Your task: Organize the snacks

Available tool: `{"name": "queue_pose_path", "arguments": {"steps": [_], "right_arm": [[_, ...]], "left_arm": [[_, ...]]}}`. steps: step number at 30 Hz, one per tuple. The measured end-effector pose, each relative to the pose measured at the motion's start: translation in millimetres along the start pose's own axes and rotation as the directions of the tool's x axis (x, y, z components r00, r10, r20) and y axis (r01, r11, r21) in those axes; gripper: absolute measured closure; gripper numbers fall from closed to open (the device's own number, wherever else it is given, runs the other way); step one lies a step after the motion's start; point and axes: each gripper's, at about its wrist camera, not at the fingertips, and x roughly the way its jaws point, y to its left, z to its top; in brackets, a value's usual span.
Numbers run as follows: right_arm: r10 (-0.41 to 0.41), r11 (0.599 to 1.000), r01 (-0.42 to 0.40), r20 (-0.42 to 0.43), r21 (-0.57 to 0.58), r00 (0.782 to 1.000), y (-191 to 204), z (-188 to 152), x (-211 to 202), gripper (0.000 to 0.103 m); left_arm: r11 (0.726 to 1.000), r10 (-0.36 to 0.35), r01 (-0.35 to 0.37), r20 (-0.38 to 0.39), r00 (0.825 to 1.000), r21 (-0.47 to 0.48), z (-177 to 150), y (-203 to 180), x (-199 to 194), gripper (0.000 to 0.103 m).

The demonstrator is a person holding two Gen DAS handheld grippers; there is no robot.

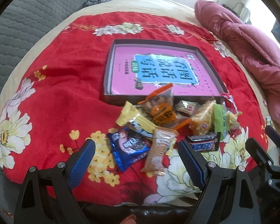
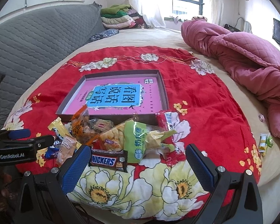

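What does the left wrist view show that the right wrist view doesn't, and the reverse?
Only the left wrist view shows the blue Oreo pack fully, between the open left gripper fingers. Only the right wrist view shows the window and two small green-yellow packets off the red cloth. Both show the tray holding a pink book, the Snickers bar, and the snack pile.

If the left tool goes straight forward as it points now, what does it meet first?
Probably the blue Oreo packet or the tan wafer packet beside it; both lie ahead of the open left tool. Depth is unclear.
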Motion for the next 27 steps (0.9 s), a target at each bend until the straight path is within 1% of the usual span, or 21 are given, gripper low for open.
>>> {"name": "queue_pose_path", "arguments": {"steps": [3, 6, 8, 10, 12, 14, 16, 18, 21, 24, 25, 27], "right_arm": [[0.028, 1.0, -0.028, -0.009, 0.002, 1.0, 2, 0, 4, 0.001], [0.061, 0.998, -0.06, -0.016, 0.009, 0.998, 4, 0, 7, 0.001], [0.096, 0.995, -0.095, -0.021, 0.016, 0.995, 7, 1, 9, 0.001], [0.145, 0.989, -0.144, -0.033, 0.019, 0.989, 11, 2, 12, 0.001], [0.195, 0.981, -0.195, -0.053, 0.01, 0.979, 20, 3, 16, 0.001], [0.248, 0.969, -0.249, -0.083, 0.0, 0.965, 30, 4, 21, 0.001], [0.288, 0.957, -0.291, -0.119, -0.008, 0.95, 42, 4, 27, 0.001], [0.316, 0.946, -0.323, -0.146, -0.022, 0.937, 54, 3, 32, 0.001], [0.336, 0.937, -0.348, -0.184, -0.038, 0.924, 71, 1, 41, 0.001], [0.349, 0.931, -0.363, -0.223, -0.023, 0.91, 79, 1, 53, 0.001], [0.343, 0.933, -0.358, -0.235, -0.023, 0.909, 83, 0, 58, 0.002], [0.342, 0.933, -0.36, -0.257, -0.023, 0.904, 89, 0, 65, 0.005]], "left_arm": [[1.0, -0.012, 0.012, -0.009, 1.0, -0.026, 2, 11, 5, 0.012], [0.999, -0.001, 0.0, -0.011, 1.0, -0.048, 5, 23, 10, 0.012], [0.998, -0.004, 0.003, -0.013, 1.0, -0.055, 8, 30, 13, 0.012], [0.998, -0.024, 0.022, -0.023, 0.999, -0.064, 11, 38, 16, 0.012], [0.997, -0.041, 0.039, -0.032, 0.999, -0.068, 14, 46, 21, 0.012], [0.998, -0.042, 0.04, -0.038, 0.998, -0.057, 16, 53, 25, 0.012], [0.997, -0.05, 0.047, -0.038, 0.998, -0.057, 17, 59, 27, 0.012], [0.995, -0.077, 0.074, -0.039, 0.996, -0.063, 18, 64, 29, 0.012], [0.993, -0.098, 0.095, -0.043, 0.994, -0.067, 18, 72, 33, 0.012], [0.991, -0.113, 0.109, -0.049, 0.992, -0.083, 18, 83, 37, 0.012], [0.989, -0.124, 0.119, -0.051, 0.991, -0.088, 18, 86, 39, 0.012], [0.987, -0.14, 0.135, -0.059, 0.988, -0.084, 17, 93, 42, 0.012]]}}
